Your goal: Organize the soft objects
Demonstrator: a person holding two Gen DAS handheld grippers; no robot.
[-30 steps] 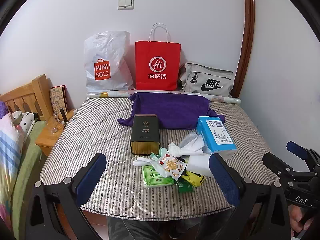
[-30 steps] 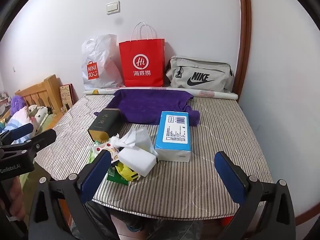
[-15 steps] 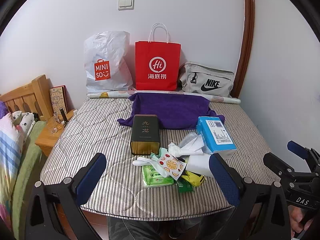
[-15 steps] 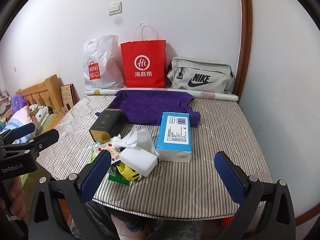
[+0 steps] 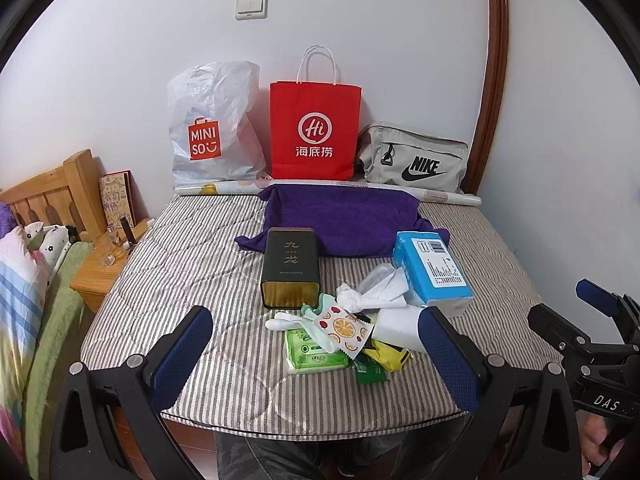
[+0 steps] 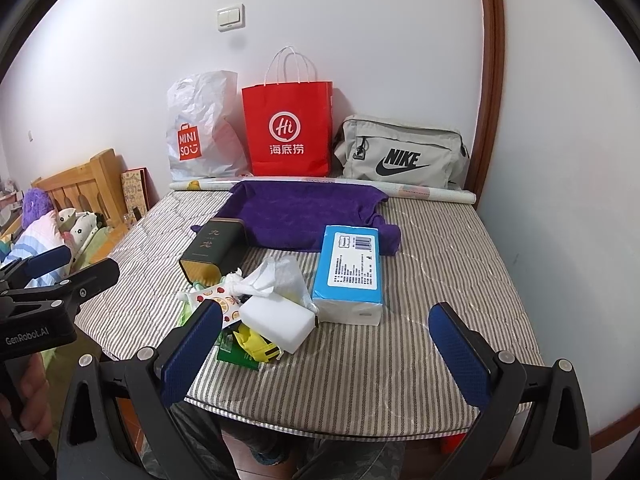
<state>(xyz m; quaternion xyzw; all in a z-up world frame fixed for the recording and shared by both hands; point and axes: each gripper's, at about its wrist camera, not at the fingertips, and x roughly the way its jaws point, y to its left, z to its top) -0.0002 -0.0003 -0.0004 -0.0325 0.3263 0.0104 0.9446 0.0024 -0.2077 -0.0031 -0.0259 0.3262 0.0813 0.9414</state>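
Note:
A purple towel [image 5: 344, 220] [image 6: 304, 212] lies at the back of the striped mattress [image 5: 192, 256]. In front lie a dark tea tin [image 5: 291, 268] [image 6: 212, 248], a blue tissue pack [image 5: 434, 270] [image 6: 350, 272], crumpled white tissue [image 5: 372, 294] [image 6: 272, 280], a fruit-print cloth [image 5: 340, 328], a green wipes pack [image 5: 314, 354], a white block [image 6: 280, 318] and a yellow item [image 6: 258, 344]. My left gripper [image 5: 316, 364] is open and empty, held before the pile. My right gripper [image 6: 326, 354] is open and empty near the front edge.
A MINISO plastic bag [image 5: 212, 128], a red paper bag [image 5: 314, 132] and a grey Nike bag [image 5: 416, 160] stand against the back wall. A rolled sheet [image 5: 440, 196] lies before them. A wooden bedside stand [image 5: 96, 276] and a bed are at the left.
The right gripper's view has shifted slightly to the right and closer to the mattress. The left gripper and the objects have not moved.

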